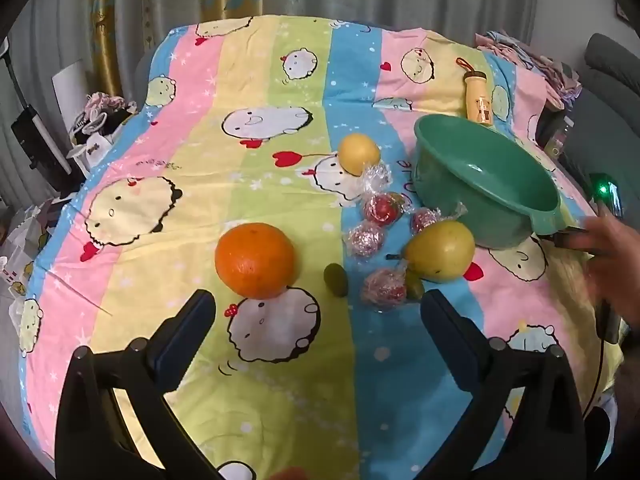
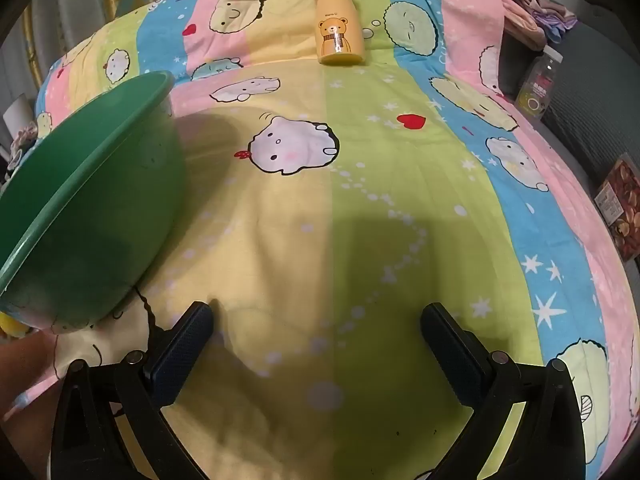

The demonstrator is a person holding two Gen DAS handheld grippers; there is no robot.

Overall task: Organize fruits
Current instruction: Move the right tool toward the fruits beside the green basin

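Observation:
In the left wrist view an orange [image 1: 254,260] lies just beyond my left gripper [image 1: 316,312], which is open and holds nothing. Further off are a small green fruit [image 1: 335,280], a yellow-green pear [image 1: 440,252], a yellow fruit [image 1: 359,153] and several red fruits in clear wrap [image 1: 382,208]. A green plastic bowl [image 1: 452,188] stands tilted right of the fruits, with nothing inside. In the right wrist view the same bowl [image 2: 100,220] sits left of my right gripper [image 2: 316,320], which is open over bare cloth.
A striped cartoon cloth [image 1: 280,360] covers the table. A yellow bear bottle [image 2: 338,24] lies at the far side. A person's hand [image 1: 612,256] is at the right by the bowl. A clear bottle [image 2: 538,84] and a printed packet [image 2: 622,216] lie off the right edge.

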